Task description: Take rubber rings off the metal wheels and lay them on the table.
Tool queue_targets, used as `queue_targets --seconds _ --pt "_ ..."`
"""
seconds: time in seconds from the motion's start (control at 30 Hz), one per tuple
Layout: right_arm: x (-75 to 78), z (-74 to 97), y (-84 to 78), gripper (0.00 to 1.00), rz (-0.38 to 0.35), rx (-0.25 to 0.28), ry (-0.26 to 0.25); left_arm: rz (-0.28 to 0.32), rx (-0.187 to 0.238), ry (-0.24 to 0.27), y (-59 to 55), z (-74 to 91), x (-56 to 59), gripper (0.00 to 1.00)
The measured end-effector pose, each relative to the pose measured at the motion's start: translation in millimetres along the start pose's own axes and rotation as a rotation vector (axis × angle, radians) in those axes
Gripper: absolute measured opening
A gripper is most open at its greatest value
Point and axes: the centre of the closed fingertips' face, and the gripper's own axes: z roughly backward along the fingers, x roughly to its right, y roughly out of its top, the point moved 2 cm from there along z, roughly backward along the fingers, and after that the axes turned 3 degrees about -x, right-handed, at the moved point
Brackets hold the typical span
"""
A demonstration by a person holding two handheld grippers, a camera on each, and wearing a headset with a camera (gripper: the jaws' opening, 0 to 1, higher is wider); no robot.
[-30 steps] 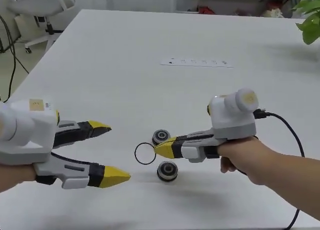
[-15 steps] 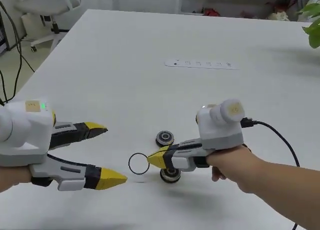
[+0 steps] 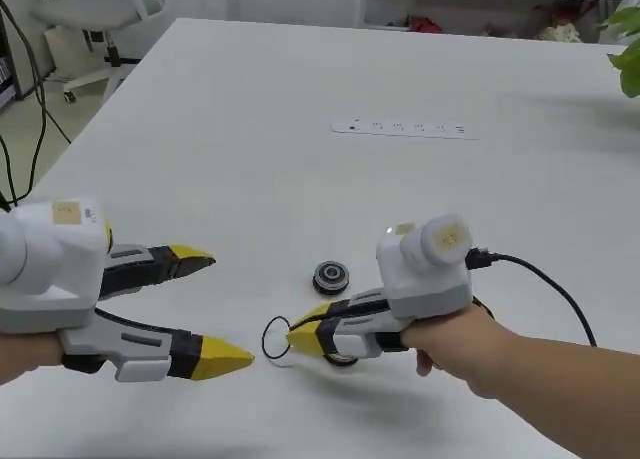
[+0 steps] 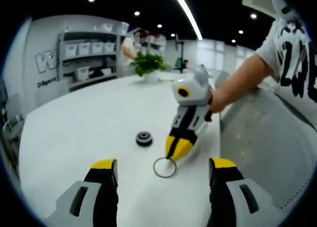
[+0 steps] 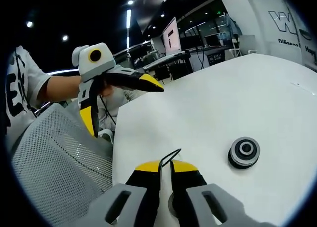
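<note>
White table [image 3: 300, 109] filled the head view, its top bare apart from a flat strip of sockets [image 3: 400, 128] set towards the far side. Beyond the far left corner stood an office chair [image 3: 90, 4]; green leaves of a plant [image 3: 628, 49] entered at the far right, and shelves ran along the back wall. The left gripper view showed ceiling lights and shelving with bins [image 4: 84, 54]; the right gripper view showed a mesh chair back [image 5: 54, 158] and desks with monitors [image 5: 171, 36].

The left gripper [image 3: 228, 308] hovered near the left, its fingers spread wide and holding nothing. The right gripper [image 3: 295, 337], trailing a black cable [image 3: 540, 279], reached in from the right with its fingers nearly together, pinching the edge of the thin black rubber ring [image 3: 272, 337]. The ring lay between the two grippers, close to the near edge. One metal wheel [image 3: 331, 276] sat on the table just beyond the right gripper; a second wheel [image 3: 342, 359] was partly hidden beneath that gripper's fingers.
</note>
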Motion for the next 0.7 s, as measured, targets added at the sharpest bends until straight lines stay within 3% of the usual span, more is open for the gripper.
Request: queue_targets --seconds 0.4,0.7 --pt "0.7 4.2 -0.8 0.20 0.064 -0.008 -0.029 -0.004 -0.010 -0.007 0.4 -2.8 0.0 0.77" --pt "1.1 15.5 5.4 0.28 0.091 0.020 -0.042 -0.013 -0.006 -0.016 5.9 -6.7 1.3 0.76"
